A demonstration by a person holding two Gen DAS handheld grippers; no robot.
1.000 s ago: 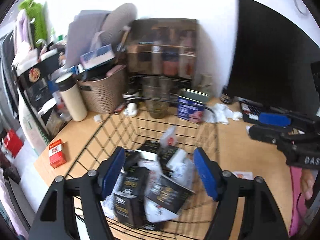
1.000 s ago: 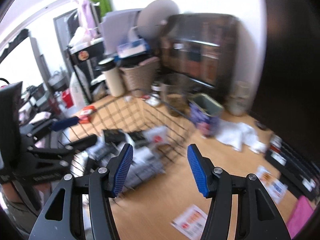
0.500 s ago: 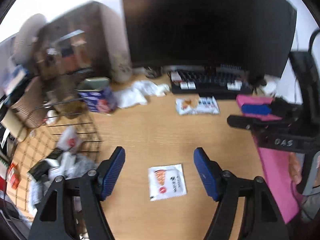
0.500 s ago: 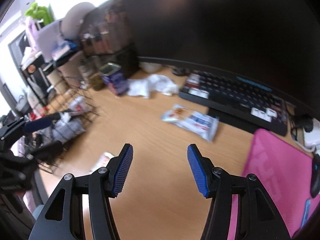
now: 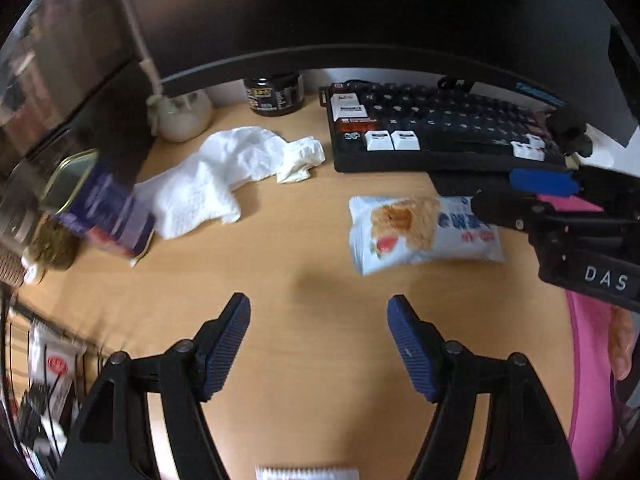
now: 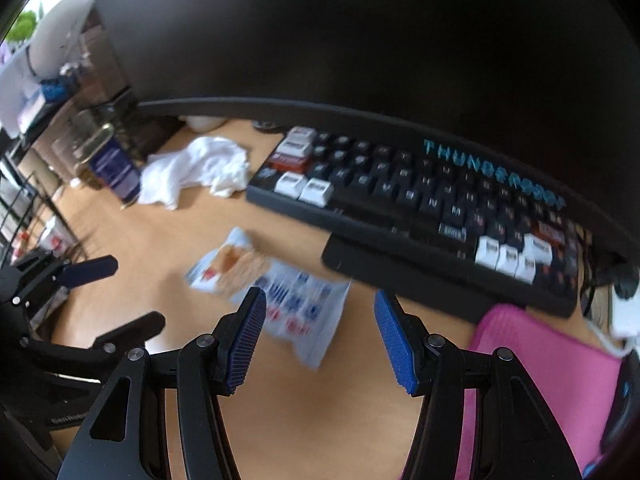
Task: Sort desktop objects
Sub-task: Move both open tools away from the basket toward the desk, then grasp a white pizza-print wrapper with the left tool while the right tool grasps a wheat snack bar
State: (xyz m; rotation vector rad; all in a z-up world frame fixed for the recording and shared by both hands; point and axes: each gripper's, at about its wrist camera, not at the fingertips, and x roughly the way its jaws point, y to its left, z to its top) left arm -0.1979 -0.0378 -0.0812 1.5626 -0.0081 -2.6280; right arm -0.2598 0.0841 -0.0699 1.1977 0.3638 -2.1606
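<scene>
On the wooden desk [image 5: 304, 248], snack packet [image 5: 420, 232], "THUNDEROBOT" keyboard [image 6: 432, 196], both grippers' fingers [image 5: 228, 340] spread apart, grasping nothing.

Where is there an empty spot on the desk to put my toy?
Bare wood lies between the snack packet, the white tissue and the left claw. It is crowded by the keyboard and the blue tin.
</scene>
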